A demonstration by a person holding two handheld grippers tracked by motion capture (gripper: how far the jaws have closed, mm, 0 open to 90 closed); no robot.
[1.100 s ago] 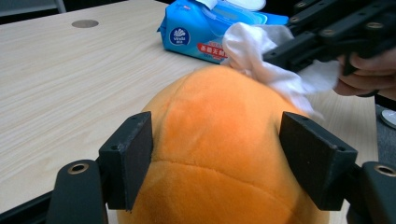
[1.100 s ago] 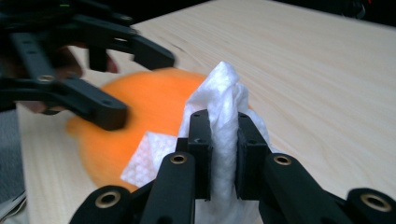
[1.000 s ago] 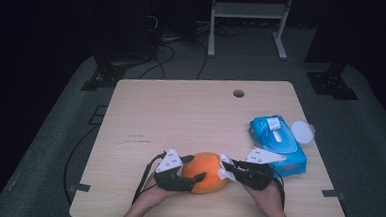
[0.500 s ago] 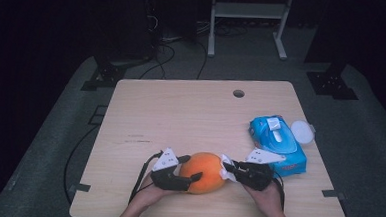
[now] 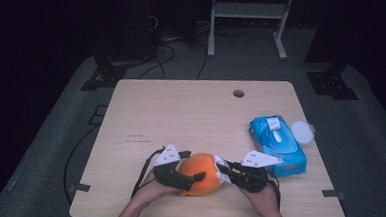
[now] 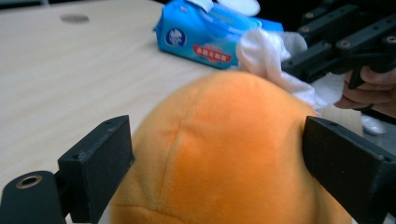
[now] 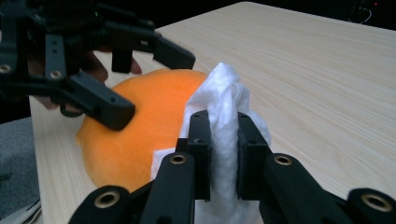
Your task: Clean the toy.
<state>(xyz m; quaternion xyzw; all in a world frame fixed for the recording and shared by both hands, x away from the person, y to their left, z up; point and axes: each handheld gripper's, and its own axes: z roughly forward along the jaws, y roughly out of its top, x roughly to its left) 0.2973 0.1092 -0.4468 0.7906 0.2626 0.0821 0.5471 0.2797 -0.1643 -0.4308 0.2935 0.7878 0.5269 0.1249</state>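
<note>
An orange plush ball [image 5: 200,171] lies near the table's front edge between my two grippers. My left gripper [image 5: 193,166] has its jaws on either side of the ball [image 6: 224,149]. They have just been opening and now flank it at full spread without squeezing it. My right gripper [image 5: 223,169] is shut on a bunched white wipe [image 7: 224,107] and holds it against the ball's [image 7: 140,126] right side. In the left gripper view the wipe [image 6: 266,51] shows behind the ball's top.
A blue pack of wet wipes [image 5: 278,143] lies at the right of the wooden table [image 5: 180,113], just behind my right hand. A round white lid [image 5: 302,132] sits beside it. A cable hole [image 5: 238,93] is near the far edge.
My left gripper's jaws stand wider around the orange ball than before. Both hands have stayed in place, and the right gripper still pinches the wipe.
</note>
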